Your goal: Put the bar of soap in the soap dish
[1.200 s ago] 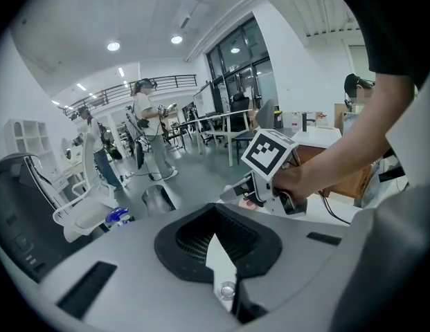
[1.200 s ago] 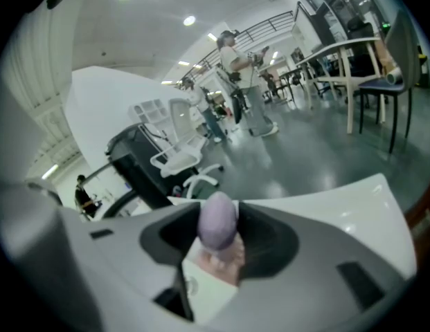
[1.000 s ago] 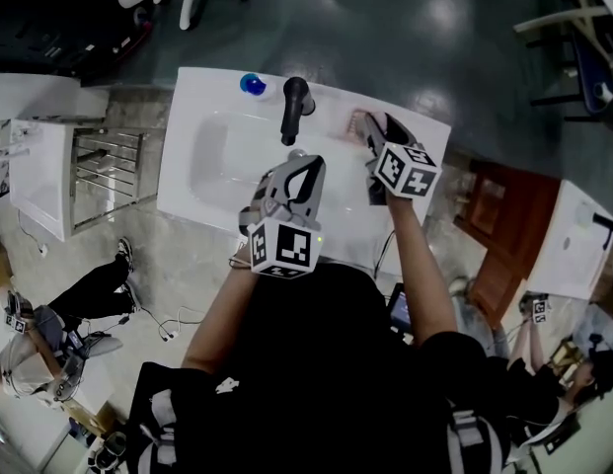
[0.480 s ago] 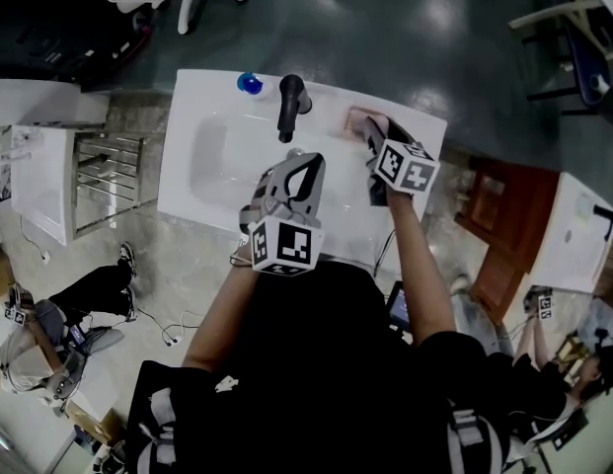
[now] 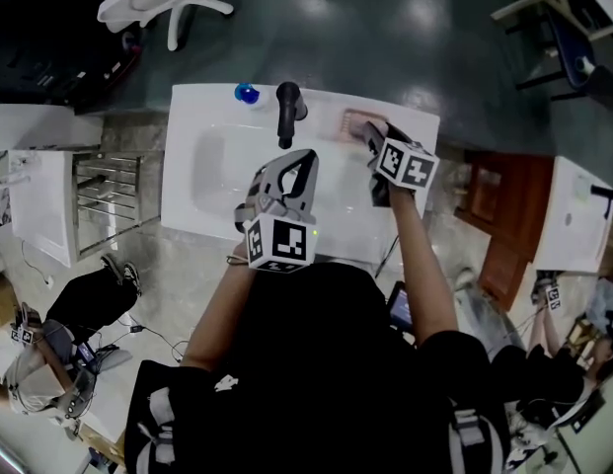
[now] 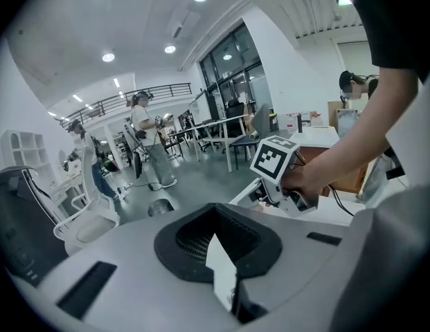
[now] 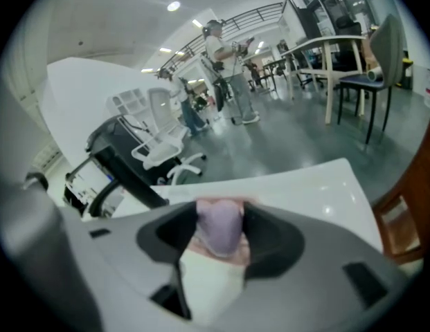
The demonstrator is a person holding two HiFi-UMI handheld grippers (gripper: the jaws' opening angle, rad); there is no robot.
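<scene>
At the tabletop's [image 5: 183, 220] far right corner, your right tongs [image 7: 219, 235] had just been opening, released around the purple soap bar [image 7: 219, 223] lying on the pink soap dish [image 5: 351, 123]. Your left tongs [image 5: 304, 159] hung clenched, empty, toward the near edge.

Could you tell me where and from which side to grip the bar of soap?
Probably across its long flanks, from the person's side: the purple bar of soap lies on the pink soap dish, its rounded end pointing that way.

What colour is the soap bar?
The soap bar is lilac, clearest in the right gripper view.
</scene>
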